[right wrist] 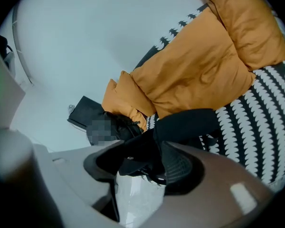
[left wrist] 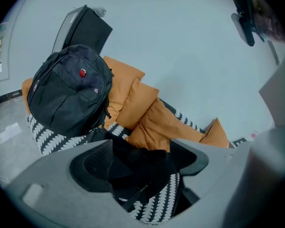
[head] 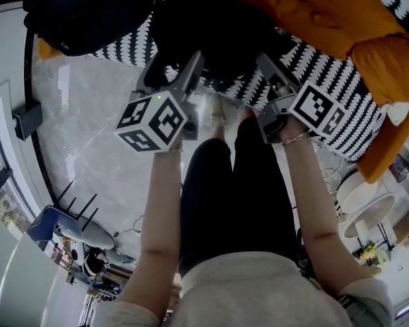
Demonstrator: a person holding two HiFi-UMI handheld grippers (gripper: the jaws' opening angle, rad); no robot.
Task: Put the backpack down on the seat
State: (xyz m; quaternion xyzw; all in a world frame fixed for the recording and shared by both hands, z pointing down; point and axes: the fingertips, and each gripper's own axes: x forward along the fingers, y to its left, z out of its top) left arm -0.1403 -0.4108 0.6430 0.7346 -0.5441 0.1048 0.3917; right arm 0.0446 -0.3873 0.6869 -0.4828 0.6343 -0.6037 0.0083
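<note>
At your far left a dark backpack with a small red badge stands upright on the black-and-white patterned seat. It leans back against the orange cushions. From the head view this backpack sits at the seat's left end, well apart from both your grippers.

Your left gripper reaches toward the seat's front edge above the grey marbled floor. In its own view the jaws are closed on a fold of a black bag, with a webbing strap running through the bunched cloth.

The black bag fills the space between your two grippers, over the front of the seat. You cannot tell from these views whether it rests fully on the cover.

Your right gripper comes in just beside the bag's right side. Its jaws are clamped on black fabric and a strap of the same bag, with pale floor showing below them.

To the right, the orange cushions lie piled across the seat's back.
</note>
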